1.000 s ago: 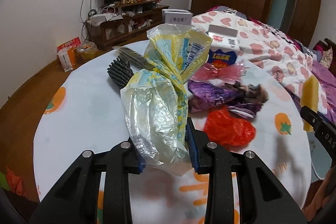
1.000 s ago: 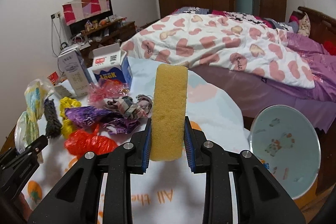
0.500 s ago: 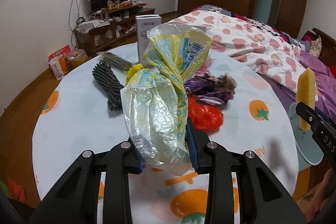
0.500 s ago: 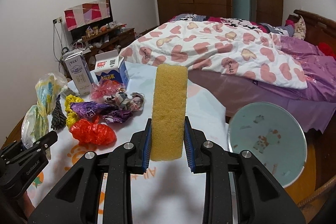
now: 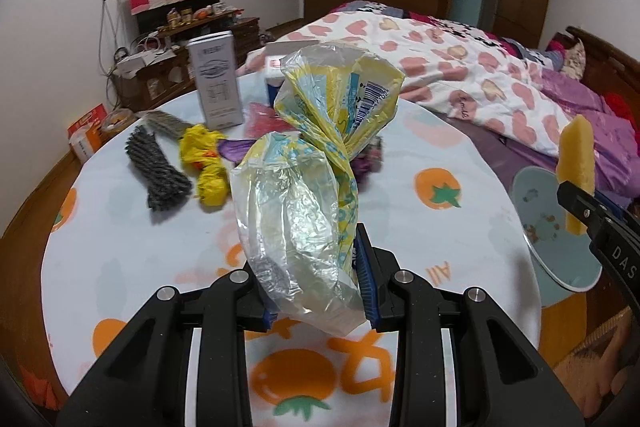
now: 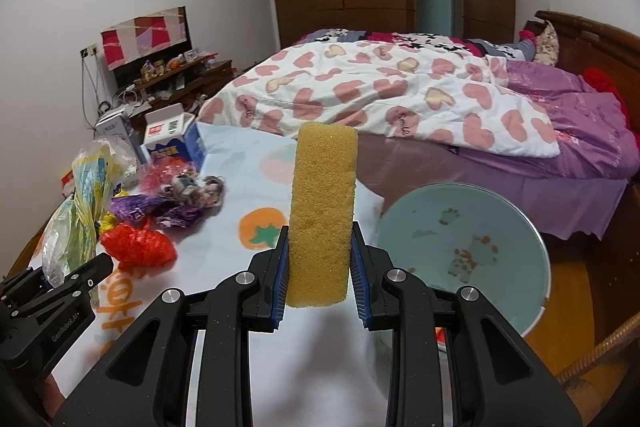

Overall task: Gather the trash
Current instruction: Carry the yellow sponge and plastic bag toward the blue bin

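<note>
My left gripper [image 5: 316, 281] is shut on a crumpled clear and yellow plastic bag [image 5: 316, 163], held above the round table [image 5: 132, 255]. My right gripper [image 6: 319, 279] is shut on an upright yellow sponge [image 6: 324, 211]. In the left wrist view the sponge [image 5: 576, 163] and right gripper show at the right edge, over a pale blue basin [image 5: 552, 227]. The right wrist view shows that basin [image 6: 460, 247] beside the table, lower right. Loose trash lies on the table: a red wrapper [image 6: 138, 247], purple wrappers [image 6: 136, 207], a yellow wrapper [image 5: 204, 163], a grey knitted roll [image 5: 158, 167].
Two cartons stand at the table's far side: a white one [image 5: 216, 79] and a blue and white one [image 6: 172, 139]. A bed with a heart-patterned quilt [image 6: 380, 91] runs behind the table. A cluttered low cabinet [image 5: 168, 67] stands by the wall.
Both grippers have drawn back from the table's middle toward the basin side, each keeping its load. The trash pile now looks farther away and the basin has come into the left wrist view.
</note>
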Action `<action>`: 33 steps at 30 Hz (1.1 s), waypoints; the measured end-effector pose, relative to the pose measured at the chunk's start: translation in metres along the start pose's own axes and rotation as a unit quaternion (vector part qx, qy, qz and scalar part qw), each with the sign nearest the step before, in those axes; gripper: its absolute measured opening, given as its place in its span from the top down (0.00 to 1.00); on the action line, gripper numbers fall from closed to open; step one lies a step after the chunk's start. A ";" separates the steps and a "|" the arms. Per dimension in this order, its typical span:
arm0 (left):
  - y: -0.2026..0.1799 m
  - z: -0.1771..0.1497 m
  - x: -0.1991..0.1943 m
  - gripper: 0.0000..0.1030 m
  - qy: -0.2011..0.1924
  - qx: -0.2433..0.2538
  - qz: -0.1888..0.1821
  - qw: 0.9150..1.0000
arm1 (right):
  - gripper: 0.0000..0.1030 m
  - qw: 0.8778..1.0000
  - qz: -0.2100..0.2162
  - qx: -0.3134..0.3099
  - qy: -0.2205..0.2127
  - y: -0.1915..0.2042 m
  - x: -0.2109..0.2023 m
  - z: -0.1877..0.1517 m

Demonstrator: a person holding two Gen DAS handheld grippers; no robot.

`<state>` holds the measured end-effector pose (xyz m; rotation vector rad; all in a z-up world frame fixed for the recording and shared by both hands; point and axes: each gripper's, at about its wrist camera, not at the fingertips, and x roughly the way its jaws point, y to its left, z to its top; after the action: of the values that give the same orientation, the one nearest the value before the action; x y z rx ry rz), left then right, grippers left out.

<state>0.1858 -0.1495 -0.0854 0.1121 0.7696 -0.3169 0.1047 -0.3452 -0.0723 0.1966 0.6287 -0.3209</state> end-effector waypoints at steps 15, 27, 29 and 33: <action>-0.073 0.005 0.010 0.69 0.001 0.067 -0.026 0.997 | 0.73 0.998 -0.056 0.038 0.002 -0.070 -0.003 -0.013; -0.136 0.013 0.020 0.69 0.003 0.107 -0.056 0.993 | 0.73 0.992 -0.102 0.077 0.011 -0.128 0.001 -0.023; -0.148 0.013 0.022 0.69 0.005 0.113 -0.064 0.992 | 0.73 0.991 -0.107 0.080 0.014 -0.135 0.003 -0.023; -0.171 0.015 0.029 0.69 0.010 0.126 -0.076 0.989 | 0.73 0.989 -0.117 0.087 0.019 -0.148 0.007 -0.026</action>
<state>0.1604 -0.3213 -0.0923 0.2953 0.7576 -0.5586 0.0441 -0.4779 -0.1091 0.2976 0.6635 -0.6010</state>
